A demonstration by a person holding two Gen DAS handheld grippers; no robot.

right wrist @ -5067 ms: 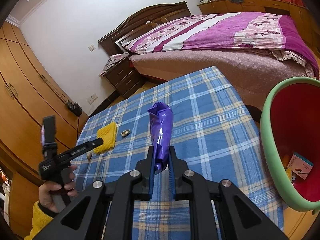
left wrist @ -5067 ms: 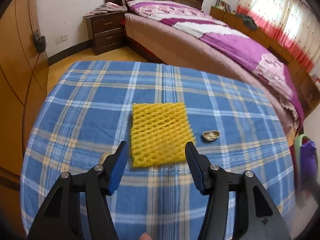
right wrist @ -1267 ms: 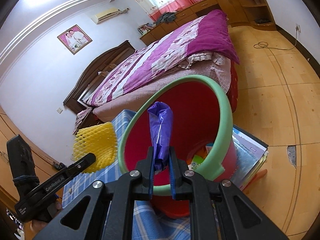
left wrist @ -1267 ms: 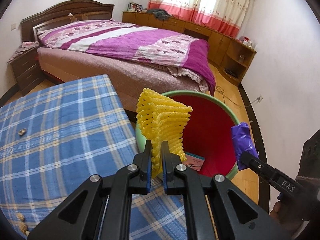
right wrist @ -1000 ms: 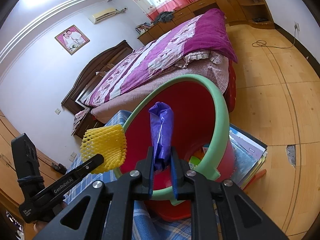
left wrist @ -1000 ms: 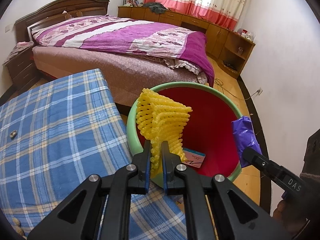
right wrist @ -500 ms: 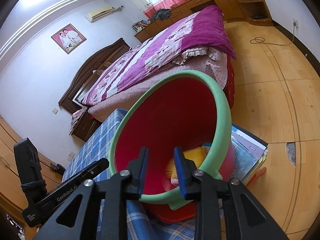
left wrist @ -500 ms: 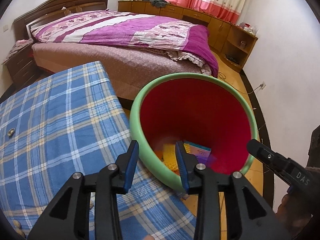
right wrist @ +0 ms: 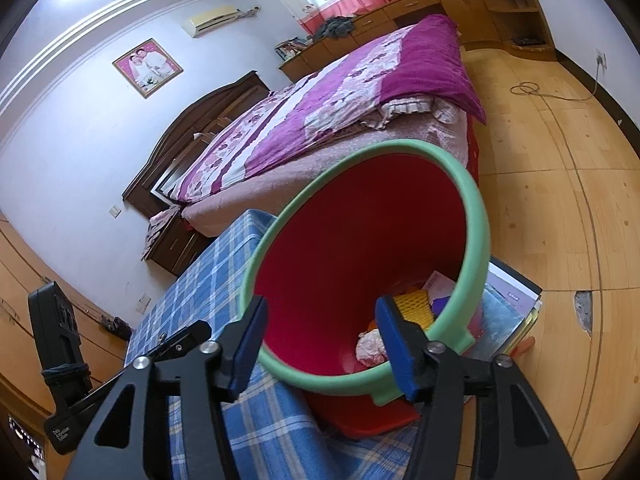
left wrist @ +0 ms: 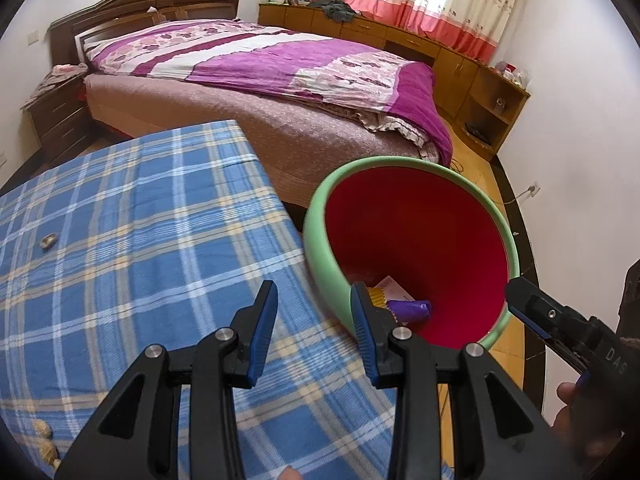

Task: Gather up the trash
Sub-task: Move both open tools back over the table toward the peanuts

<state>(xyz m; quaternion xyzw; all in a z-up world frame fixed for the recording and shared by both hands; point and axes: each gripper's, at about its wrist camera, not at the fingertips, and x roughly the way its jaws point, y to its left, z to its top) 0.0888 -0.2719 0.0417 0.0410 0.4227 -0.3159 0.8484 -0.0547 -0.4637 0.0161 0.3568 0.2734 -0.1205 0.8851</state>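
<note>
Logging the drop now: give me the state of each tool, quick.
Left tool: open, holding nothing.
Right tool: open, holding nothing.

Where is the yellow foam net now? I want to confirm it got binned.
The yellow foam mesh net lies at the bottom of the red bucket with the green rim, beside a purple plastic wrapper, in both wrist views.

The red bin's (left wrist: 420,240) wide mouth gapes unobstructed beside the table (left wrist: 140,240), its green rim (right wrist: 476,240) the only barrier, trash (right wrist: 414,310) filling just the bottom.
</note>
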